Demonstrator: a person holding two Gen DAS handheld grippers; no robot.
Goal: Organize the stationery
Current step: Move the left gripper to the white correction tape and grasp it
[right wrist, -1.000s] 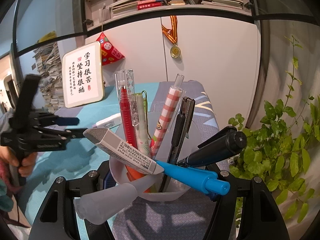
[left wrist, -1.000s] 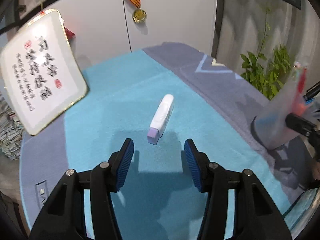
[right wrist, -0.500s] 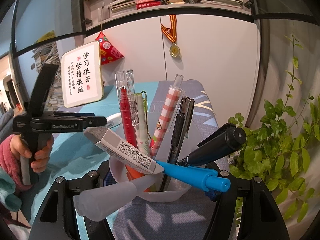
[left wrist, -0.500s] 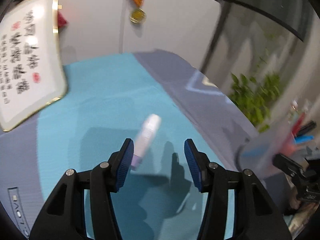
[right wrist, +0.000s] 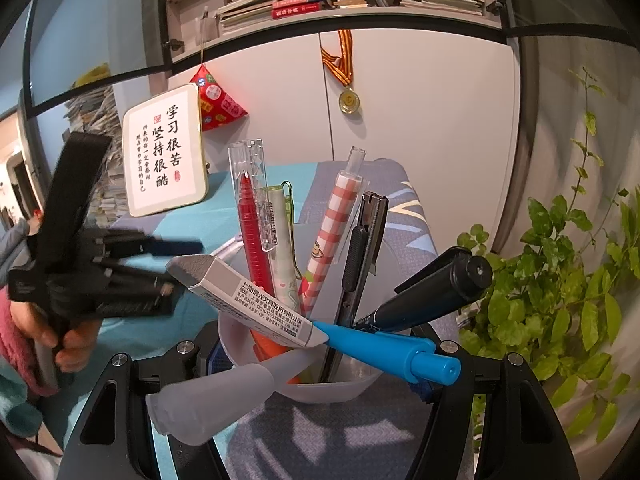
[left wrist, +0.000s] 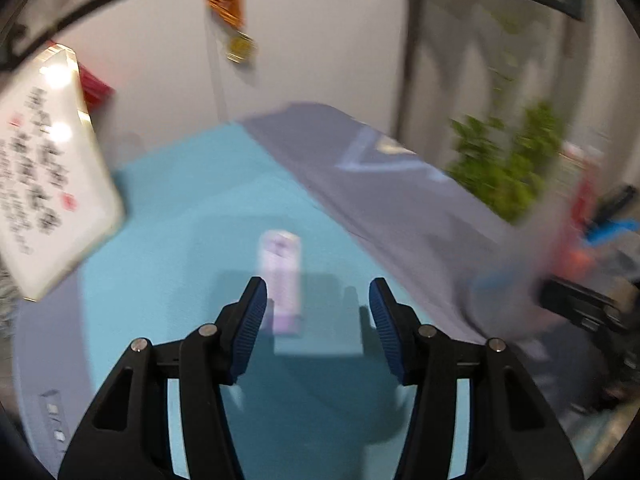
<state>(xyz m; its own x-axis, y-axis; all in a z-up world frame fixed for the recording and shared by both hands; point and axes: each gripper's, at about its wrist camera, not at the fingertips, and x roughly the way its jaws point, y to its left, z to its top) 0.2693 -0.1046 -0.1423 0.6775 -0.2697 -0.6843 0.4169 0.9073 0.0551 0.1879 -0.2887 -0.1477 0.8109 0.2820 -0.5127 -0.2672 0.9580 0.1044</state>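
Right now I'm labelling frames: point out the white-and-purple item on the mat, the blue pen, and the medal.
White-and-purple item (left wrist: 280, 280), left wrist view, mid-body.
Blue pen (right wrist: 384, 346), right wrist view, barrel.
Medal (right wrist: 349, 101), right wrist view, gold disc.

Left gripper (left wrist: 316, 300): tilted down toward the surface, jaws apart, blue ribbed pads (left wrist: 251, 320) facing each other, nothing pressed between them. Right wrist view shows it at far left, blurred, gripped by a bare hand (right wrist: 60, 340) in a red sleeve (right wrist: 16, 344).

Right gripper (right wrist: 320, 364): jaws closed on the sides of a translucent cup (right wrist: 340, 384), gripper angled downward.
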